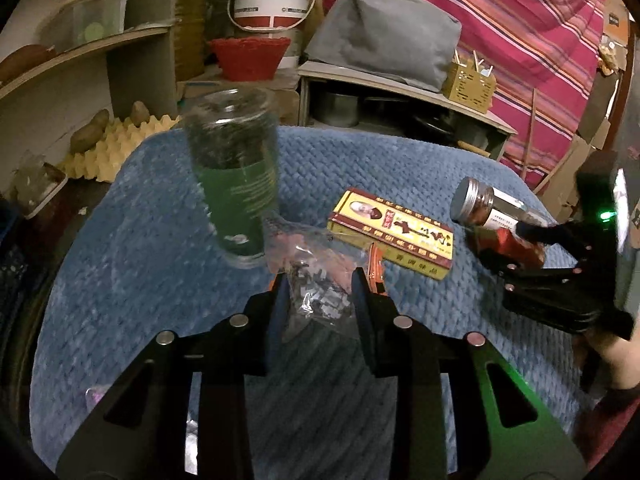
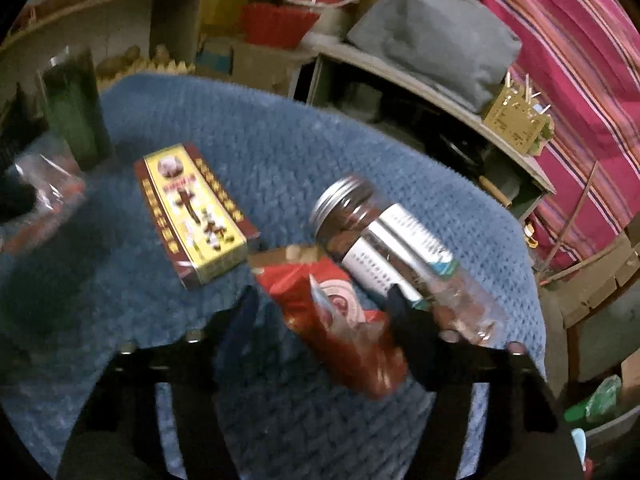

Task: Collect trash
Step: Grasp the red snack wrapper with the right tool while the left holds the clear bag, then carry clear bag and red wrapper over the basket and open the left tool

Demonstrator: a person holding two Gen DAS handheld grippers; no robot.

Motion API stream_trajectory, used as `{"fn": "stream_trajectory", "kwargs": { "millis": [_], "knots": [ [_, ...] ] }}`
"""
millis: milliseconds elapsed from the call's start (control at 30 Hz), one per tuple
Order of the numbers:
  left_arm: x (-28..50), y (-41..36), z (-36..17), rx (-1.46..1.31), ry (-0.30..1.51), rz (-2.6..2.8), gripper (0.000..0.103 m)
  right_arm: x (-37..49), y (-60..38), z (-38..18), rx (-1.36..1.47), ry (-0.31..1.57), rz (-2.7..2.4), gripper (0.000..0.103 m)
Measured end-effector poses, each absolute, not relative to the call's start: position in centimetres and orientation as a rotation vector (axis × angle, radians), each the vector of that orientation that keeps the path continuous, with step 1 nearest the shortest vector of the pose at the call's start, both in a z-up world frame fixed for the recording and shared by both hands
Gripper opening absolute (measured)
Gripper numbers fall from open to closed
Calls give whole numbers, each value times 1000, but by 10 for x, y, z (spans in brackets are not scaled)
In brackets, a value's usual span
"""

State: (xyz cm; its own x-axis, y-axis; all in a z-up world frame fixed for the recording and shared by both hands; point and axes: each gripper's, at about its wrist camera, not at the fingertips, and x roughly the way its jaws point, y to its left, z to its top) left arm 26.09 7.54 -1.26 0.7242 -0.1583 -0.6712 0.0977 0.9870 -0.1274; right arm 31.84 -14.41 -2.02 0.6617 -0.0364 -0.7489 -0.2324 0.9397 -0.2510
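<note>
My left gripper (image 1: pixel 320 292) is shut on a crumpled clear plastic bag (image 1: pixel 316 276) over the blue knitted cloth (image 1: pixel 160 240). In the right wrist view that bag (image 2: pixel 48 196) shows at the left edge. My right gripper (image 2: pixel 326 316) has a red snack packet (image 2: pixel 340 320) between its fingers. From the left wrist view, the right gripper (image 1: pixel 516 248) looks closed on the packet (image 1: pixel 508 248). A clear jar with a silver lid (image 2: pixel 380 240) lies against the packet's right side. A yellow-and-red box (image 2: pixel 196 212) lies flat in the middle, and a tall green-labelled glass (image 1: pixel 236 184) stands to its left.
Behind the blue cloth (image 2: pixel 280 140) are a white bucket (image 1: pixel 272 0), a red basket (image 1: pixel 250 56), a grey bundle (image 1: pixel 384 32) on a low shelf and a pink striped cloth (image 1: pixel 520 40). Yellow foam (image 1: pixel 116 148) lies at the left. A person's hand (image 1: pixel 616 364) holds the right gripper.
</note>
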Motion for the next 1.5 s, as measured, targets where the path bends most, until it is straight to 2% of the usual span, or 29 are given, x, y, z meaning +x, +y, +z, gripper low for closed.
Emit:
{"fn": "stream_trajectory", "kwargs": {
  "millis": [33,100,300,833,1200,1500],
  "knots": [
    [260,77,-12,-91,747,-143,31,319,-144,-23,-340,853,116,45],
    [260,79,-12,-107,748,-153,31,318,-144,-26,-336,862,120,36],
    [257,78,-13,-103,750,-158,31,303,-158,-19,-267,835,120,29],
    [233,38,-1,-59,702,-212,31,217,-218,7,-121,765,83,28],
    [221,-2,1,-9,694,-235,31,192,-263,-4,-70,782,78,28],
    [214,-60,17,42,668,-278,31,168,-315,9,8,748,50,28]
  ]
}}
